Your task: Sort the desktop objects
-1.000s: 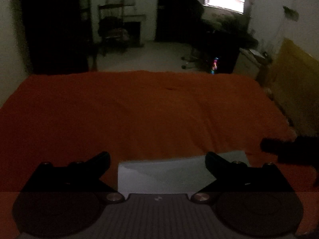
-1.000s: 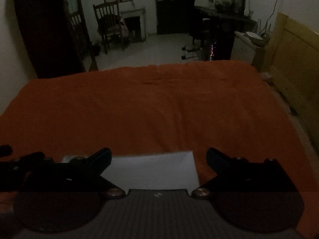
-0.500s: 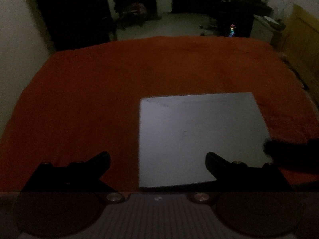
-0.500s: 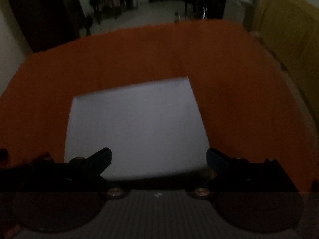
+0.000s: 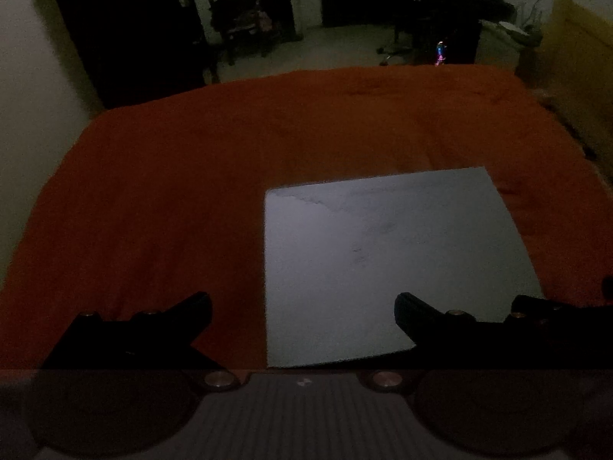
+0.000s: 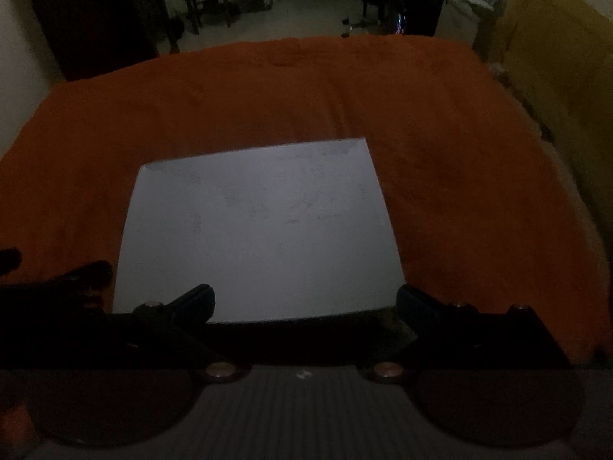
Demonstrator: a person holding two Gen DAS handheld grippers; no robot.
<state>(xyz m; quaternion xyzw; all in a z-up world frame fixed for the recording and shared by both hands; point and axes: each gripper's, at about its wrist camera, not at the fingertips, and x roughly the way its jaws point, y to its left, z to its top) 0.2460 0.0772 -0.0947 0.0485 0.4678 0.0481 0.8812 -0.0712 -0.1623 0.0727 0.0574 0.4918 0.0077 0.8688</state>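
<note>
We see an orange blanket (image 5: 191, 191) spread wide over what looks like a bed, with a dim room behind it holding a wooden chair (image 5: 233, 11). On the blanket lies a flat pale grey square sheet (image 5: 383, 260), the only loose thing we can make out. From our left gripper (image 5: 302, 318) the sheet sits ahead and toward the right jaw, its near edge running under that jaw's tip. From our right gripper (image 6: 304, 306) the sheet (image 6: 260, 230) lies straight ahead, between both jaws. Both pairs of jaws stand wide apart, holding nothing.
</note>
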